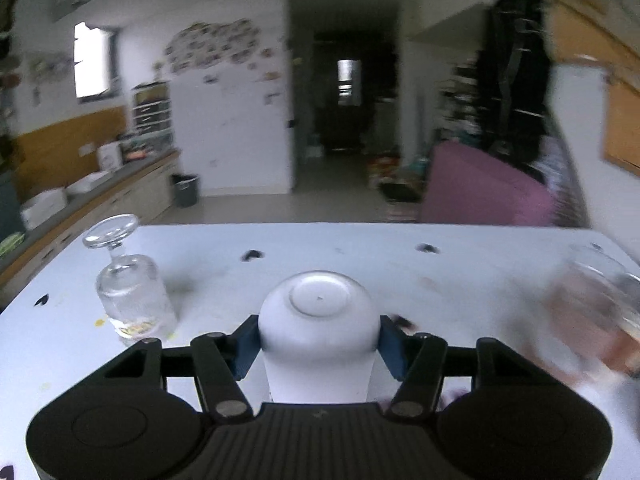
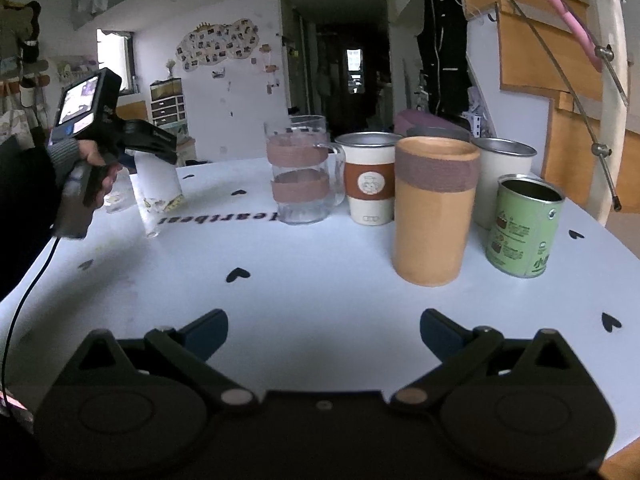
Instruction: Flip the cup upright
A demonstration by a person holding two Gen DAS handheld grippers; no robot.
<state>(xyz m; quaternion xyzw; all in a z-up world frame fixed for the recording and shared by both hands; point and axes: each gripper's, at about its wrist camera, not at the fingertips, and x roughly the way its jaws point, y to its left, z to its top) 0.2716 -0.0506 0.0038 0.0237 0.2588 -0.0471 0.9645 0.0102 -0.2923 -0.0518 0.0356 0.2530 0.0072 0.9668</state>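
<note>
Near the table's (image 2: 320, 280) left edge your left gripper (image 1: 319, 344) is clamped on the white cup (image 1: 319, 332), base facing away, beside an upturned wine glass (image 1: 128, 284). Your right gripper (image 2: 324, 334) hangs wide apart, holding nothing, over the heart-dotted top; upright cups (image 2: 436, 208) crowd the far right, a corridor (image 2: 352, 80) behind.

table (image 2: 320, 280) | printed word "heartbeat", seen upside down
</note>
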